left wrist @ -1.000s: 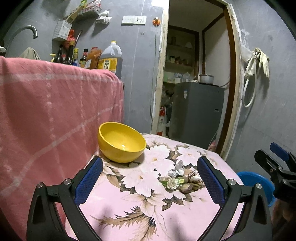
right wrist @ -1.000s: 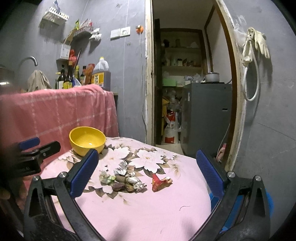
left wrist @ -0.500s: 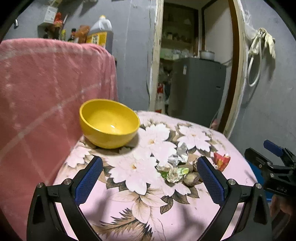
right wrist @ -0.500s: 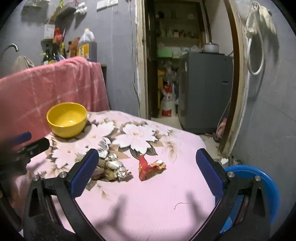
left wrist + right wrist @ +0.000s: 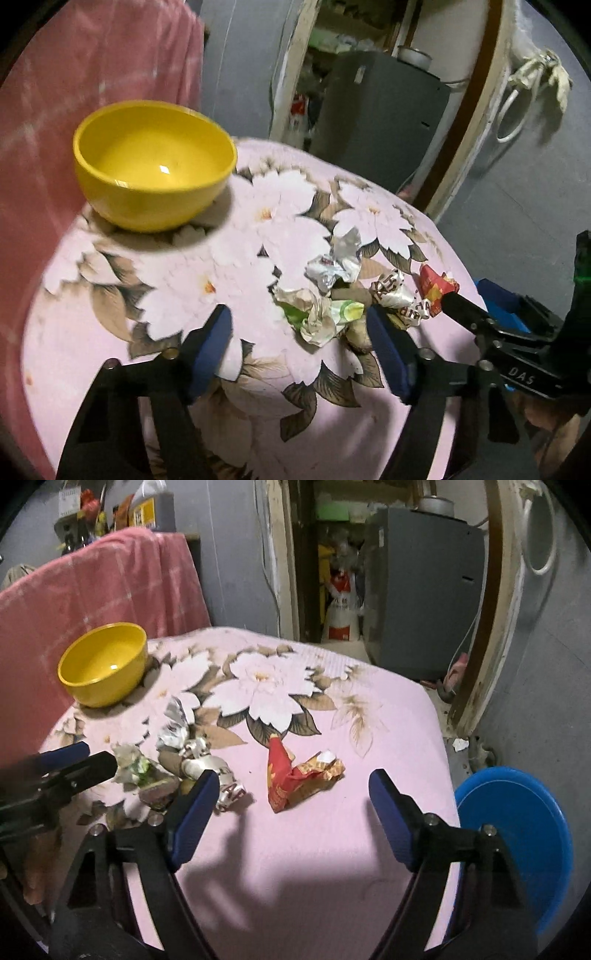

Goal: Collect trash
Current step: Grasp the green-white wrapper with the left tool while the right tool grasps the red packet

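Note:
A pile of crumpled wrappers [image 5: 332, 291] lies on the pink floral table [image 5: 229, 266]; it also shows in the right wrist view [image 5: 173, 753]. A red wrapper [image 5: 295, 775] lies apart to its right, also seen in the left wrist view [image 5: 434, 286]. A yellow bowl [image 5: 151, 162] stands at the back left, empty; it shows in the right wrist view [image 5: 103, 662] too. My left gripper [image 5: 301, 349] is open, just short of the pile. My right gripper [image 5: 290, 814] is open, just short of the red wrapper.
A pink cloth [image 5: 99, 579] hangs behind the bowl. A blue bin [image 5: 517, 838] stands on the floor to the right of the table. A doorway with a grey cabinet [image 5: 421, 587] lies beyond the table.
Both grippers have moved forward and tilted down toward the table; the wrappers now lie close to the fingertips. Both stay open.

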Demonstrator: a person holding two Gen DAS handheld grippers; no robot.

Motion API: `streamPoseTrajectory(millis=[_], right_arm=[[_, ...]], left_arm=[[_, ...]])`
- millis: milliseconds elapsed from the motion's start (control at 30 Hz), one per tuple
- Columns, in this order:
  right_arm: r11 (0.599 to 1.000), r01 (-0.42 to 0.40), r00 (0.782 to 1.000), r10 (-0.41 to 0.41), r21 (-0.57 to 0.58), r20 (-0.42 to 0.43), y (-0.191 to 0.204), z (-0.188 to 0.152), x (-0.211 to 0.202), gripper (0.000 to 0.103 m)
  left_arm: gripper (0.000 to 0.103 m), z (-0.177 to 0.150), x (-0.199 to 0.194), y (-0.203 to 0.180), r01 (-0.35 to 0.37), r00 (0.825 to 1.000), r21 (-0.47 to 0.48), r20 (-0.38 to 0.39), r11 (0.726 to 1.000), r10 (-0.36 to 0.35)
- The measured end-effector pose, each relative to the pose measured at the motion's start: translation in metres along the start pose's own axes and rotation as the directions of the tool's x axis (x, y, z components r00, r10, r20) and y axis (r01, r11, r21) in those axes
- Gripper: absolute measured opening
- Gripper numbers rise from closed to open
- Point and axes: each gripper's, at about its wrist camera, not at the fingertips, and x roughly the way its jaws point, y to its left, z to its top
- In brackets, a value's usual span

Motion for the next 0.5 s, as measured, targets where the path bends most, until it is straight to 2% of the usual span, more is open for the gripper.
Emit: streamPoseTrajectory(millis=[167, 267, 333, 467, 500], right_arm=[[1.0, 0.001, 0.999, -0.001, 0.013, -0.038, -0.005, 0.003, 0.012, 0.095], [0.999, -0.023, 0.997, 0.026, 0.044, -0.066, -0.011, 0.004, 0.021, 0.092], [0.996, -0.055, 0.995, 0.061, 0.074, -0.081, -0.014, 0.003, 0.026, 0.09], [0.994, -0.072, 0.994, 0.078, 0.083, -0.082, -0.015, 0.002, 0.027, 0.087], [0.994, -0.073, 0.994, 0.079, 0.081, -0.081, -0.015, 0.002, 0.027, 0.082]], left_arm=[[0.054, 0.002, 0.009, 0.003, 0.036, 0.998, -0.026, -0.047, 0.999, -0.037], [0.044, 0.002, 0.012, 0.002, 0.052, 0.996, -0.028, -0.066, 0.998, -0.054], [0.032, 0.003, 0.013, 0.003, 0.07, 0.995, -0.043, -0.072, 0.997, -0.072], [0.02, 0.005, 0.015, 0.007, 0.093, 0.991, -0.081, -0.086, 0.992, -0.1], [0.018, 0.005, 0.015, 0.007, 0.096, 0.991, -0.09, -0.088, 0.991, -0.104]])
